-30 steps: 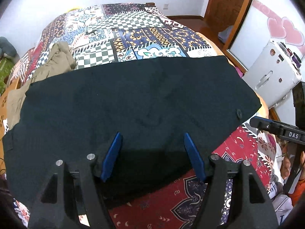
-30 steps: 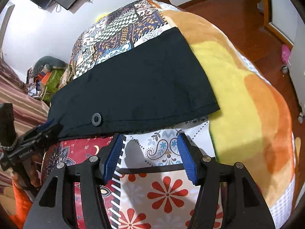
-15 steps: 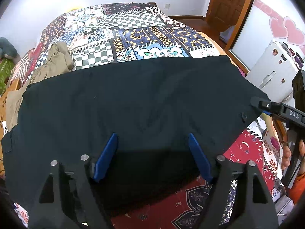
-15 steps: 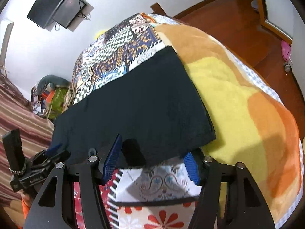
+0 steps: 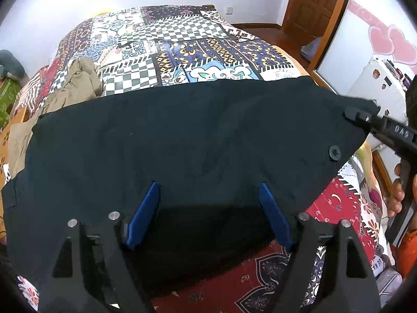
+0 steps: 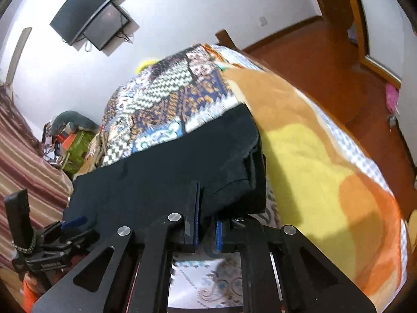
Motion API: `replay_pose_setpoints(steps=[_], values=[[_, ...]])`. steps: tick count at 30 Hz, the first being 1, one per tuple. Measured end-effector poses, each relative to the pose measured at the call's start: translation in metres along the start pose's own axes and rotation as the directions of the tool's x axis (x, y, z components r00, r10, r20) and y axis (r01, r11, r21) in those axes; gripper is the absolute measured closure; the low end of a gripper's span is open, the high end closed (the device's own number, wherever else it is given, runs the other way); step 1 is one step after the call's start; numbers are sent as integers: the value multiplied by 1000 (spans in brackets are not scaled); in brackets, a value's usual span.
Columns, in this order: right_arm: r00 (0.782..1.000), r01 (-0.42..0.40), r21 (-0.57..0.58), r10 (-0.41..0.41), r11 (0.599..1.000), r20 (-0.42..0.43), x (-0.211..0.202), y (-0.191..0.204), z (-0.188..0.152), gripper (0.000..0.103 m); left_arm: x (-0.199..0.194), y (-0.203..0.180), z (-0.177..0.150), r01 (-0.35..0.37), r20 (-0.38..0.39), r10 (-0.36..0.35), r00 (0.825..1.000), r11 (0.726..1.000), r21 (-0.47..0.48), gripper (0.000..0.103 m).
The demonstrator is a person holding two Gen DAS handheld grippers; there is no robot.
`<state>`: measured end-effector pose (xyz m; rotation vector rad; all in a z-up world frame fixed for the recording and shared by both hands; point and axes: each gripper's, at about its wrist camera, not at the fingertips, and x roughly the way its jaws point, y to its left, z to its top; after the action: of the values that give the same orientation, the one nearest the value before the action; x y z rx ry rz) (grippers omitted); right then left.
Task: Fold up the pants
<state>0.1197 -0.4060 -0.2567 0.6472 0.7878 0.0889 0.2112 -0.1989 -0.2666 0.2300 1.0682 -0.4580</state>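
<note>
We are pinching the pants [image 6: 161, 172] at their right-end edge with the right tongs [image 6: 206, 219] — the long axis is running leftward, under the spread, empty left tongs [image 5: 208, 208].

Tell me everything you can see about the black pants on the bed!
The black pants are dark, matte cloth with one round black button near the right end. They lie spread flat across the patterned quilt, partly over something tan. The right gripper pinches and lifts one end; the left gripper hovers open over the near edge.
</note>
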Motion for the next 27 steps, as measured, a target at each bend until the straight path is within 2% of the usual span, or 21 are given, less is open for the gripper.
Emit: replay_pose_setpoints(steps=[6, 14, 20, 27], values=[[998, -31, -39, 33, 999, 56, -11, 27, 18, 95, -17, 13, -3, -2, 32, 3, 999, 1000, -29, 24], [992, -71, -120, 82, 990, 95, -11, 70, 36, 95, -56, 61, -18, -21, 106, 33, 994, 993, -117, 24], [988, -118, -190, 134, 975, 74, 1, 108, 46, 95, -77, 100, -34, -48, 146, 77, 986, 981, -188, 24], [981, -173, -300, 192, 938, 36, 19, 165, 49, 95, -94, 140, -59, -77, 165, 126, 978, 957, -279, 24]])
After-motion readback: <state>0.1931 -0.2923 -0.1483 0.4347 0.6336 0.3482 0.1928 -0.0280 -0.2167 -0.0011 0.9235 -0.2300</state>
